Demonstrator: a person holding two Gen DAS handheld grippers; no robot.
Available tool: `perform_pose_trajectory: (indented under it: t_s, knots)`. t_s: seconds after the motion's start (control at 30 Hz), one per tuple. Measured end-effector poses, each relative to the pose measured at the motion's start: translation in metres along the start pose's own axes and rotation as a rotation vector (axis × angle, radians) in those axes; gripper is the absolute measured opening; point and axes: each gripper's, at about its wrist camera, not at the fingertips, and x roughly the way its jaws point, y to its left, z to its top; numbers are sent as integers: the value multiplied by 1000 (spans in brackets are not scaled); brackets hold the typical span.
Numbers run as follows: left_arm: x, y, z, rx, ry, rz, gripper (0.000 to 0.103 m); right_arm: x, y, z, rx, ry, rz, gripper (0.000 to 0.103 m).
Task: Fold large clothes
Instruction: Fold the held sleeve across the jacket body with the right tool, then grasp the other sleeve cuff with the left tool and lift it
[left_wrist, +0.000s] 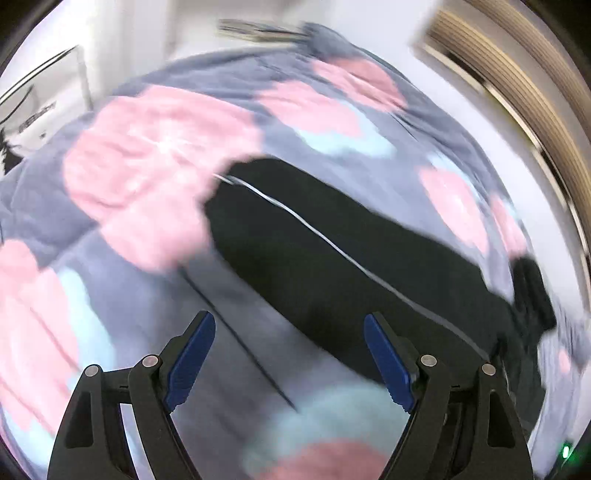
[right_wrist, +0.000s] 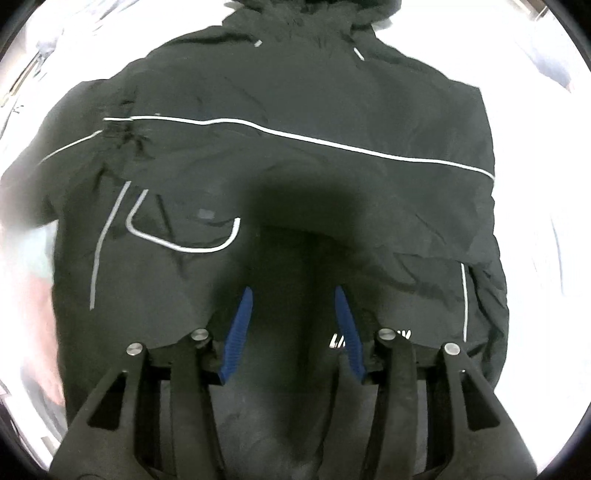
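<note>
Bed with grey, pink-and-blue patterned quilt (left_wrist: 155, 155) bearing a black hooded jacket (right_wrist: 295, 155), spread flat, piped with white lines. Left tool (left_wrist: 290, 354) and right tool (right_wrist: 293, 325) both apart, empty.

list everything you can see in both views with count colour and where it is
jacket: one, black with thin white piping lines, spread flat and filling the right wrist view, hood at the top edge; in the left wrist view it runs diagonally across the bedding
bedding: one, grey with pink and pale blue patches, under the jacket, filling most of the left wrist view
slatted wooden panel: one, tan, upper right of the left wrist view, blurred
left claw: one, black with blue pads, open, above the bedding beside the jacket, holding nothing
right claw: one, black with blue pads, open, low over the jacket's lower part; whether it touches the fabric is unclear
</note>
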Motion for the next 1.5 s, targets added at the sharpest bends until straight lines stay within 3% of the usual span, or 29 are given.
perform_pose_trajectory:
  t_s: [0.2,0.4,0.57,0.63,0.67,0.8,0.83,1.1,1.3,1.5]
  knots:
    - [50,50,38,-149,45,-115,84,-21,1,-17,8,-21,-52,53]
    - [104,63,41,-283,89,-192,84,-37,-3,-48,22,25,-92,54]
    - [126,69,43,-334,94,-259,84,-45,14,-69,0,69,-105,54]
    - [127,66,46,-327,77,-266,75,-44,19,-71,-17,77,-105,54]
    - [125,63,48,-308,63,-266,54,-44,21,-71,-24,78,-104,54]
    - [103,52,46,-212,15,-233,23,-41,33,-67,-58,73,-88,54]
    - [95,50,45,-204,3,-251,20,-41,35,-66,-65,71,-83,54]
    - [10,-1,36,-42,-120,-316,12,-35,40,-60,-84,58,-25,54]
    - [-44,-96,15,193,-176,-349,12,-32,21,-60,-61,40,36,54]
    - [-66,-215,-30,423,-161,-419,11,-30,-23,-67,-2,24,63,54]
